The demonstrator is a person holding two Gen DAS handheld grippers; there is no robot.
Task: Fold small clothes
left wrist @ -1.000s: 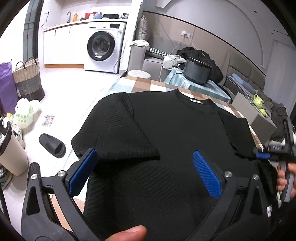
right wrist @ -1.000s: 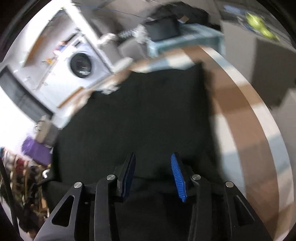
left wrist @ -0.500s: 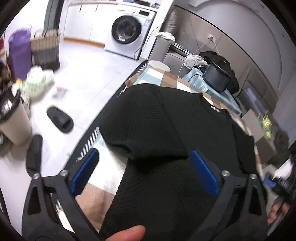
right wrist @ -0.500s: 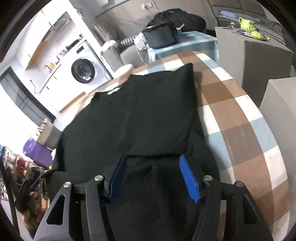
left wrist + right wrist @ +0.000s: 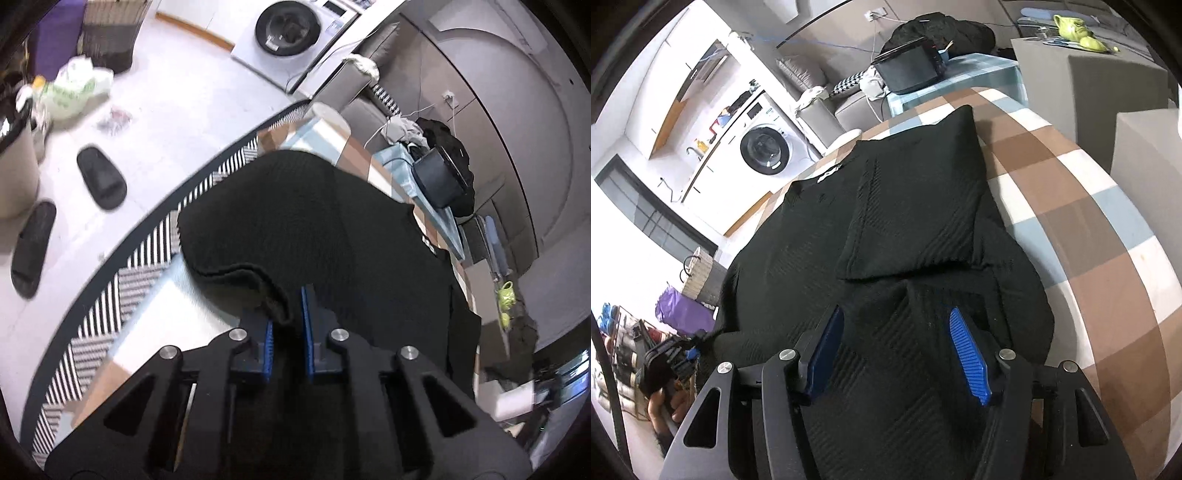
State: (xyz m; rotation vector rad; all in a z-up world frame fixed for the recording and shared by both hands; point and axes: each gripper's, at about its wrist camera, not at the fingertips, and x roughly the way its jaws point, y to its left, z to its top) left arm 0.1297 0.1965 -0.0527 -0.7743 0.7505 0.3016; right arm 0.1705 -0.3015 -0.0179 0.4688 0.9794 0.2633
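Observation:
A black ribbed T-shirt (image 5: 332, 229) lies spread on a round table with a brown, white and blue checked cloth (image 5: 1082, 229). My left gripper (image 5: 286, 325) is shut on the shirt's left side edge, just under the left sleeve (image 5: 258, 221). My right gripper (image 5: 897, 332) is open, its blue pads (image 5: 967, 354) straddling a raised ridge of the shirt's right side (image 5: 923, 325). The right sleeve (image 5: 923, 206) lies folded flat onto the shirt body. The left gripper shows small in the right wrist view (image 5: 679, 354).
A black appliance (image 5: 908, 74) stands on a light blue side table behind the shirt. Grey boxes (image 5: 1108, 88) stand to the right of the table. A washing machine (image 5: 291, 33), slippers (image 5: 99, 177) and bags are on the floor to the left.
My left gripper has gone from wide open to shut on the shirt's left edge and swung toward the table's left rim. My right gripper has opened wider over the shirt's right side.

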